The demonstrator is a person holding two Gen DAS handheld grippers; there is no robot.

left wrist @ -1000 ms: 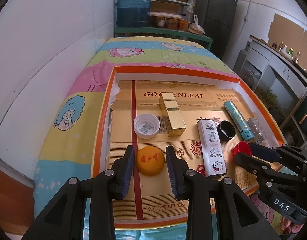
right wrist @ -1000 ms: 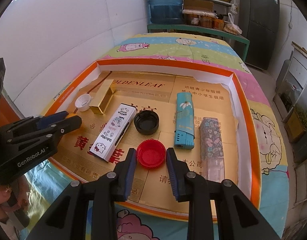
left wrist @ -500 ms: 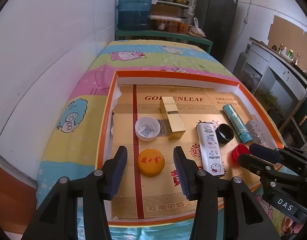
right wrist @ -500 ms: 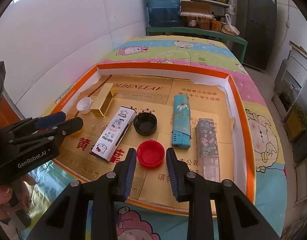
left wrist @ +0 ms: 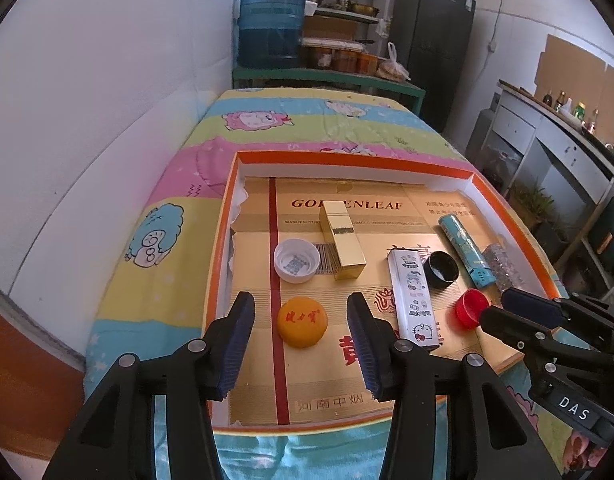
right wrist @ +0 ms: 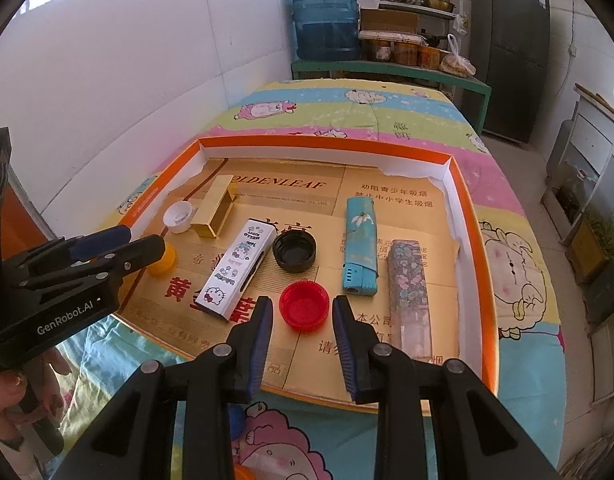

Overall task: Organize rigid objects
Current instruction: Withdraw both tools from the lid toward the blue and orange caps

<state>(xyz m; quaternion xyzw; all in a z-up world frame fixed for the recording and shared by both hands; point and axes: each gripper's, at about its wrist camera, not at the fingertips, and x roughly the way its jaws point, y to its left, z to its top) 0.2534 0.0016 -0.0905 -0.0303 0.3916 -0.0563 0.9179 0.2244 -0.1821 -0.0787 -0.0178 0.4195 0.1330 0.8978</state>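
My left gripper (left wrist: pixel 301 326) is spread wide around the round orange plastic cap (left wrist: pixel 302 321), its pads clear of it, near the front left corner of the shallow orange-rimmed cardboard tray (left wrist: pixel 223 232). My right gripper (right wrist: pixel 303 314) also stands parted, its fingers flanking the round red plastic cap (right wrist: pixel 304 311) without touching, by the tray's front edge. Just left of the red cap lies the white cartoon-printed rectangular box (right wrist: pixel 237 274).
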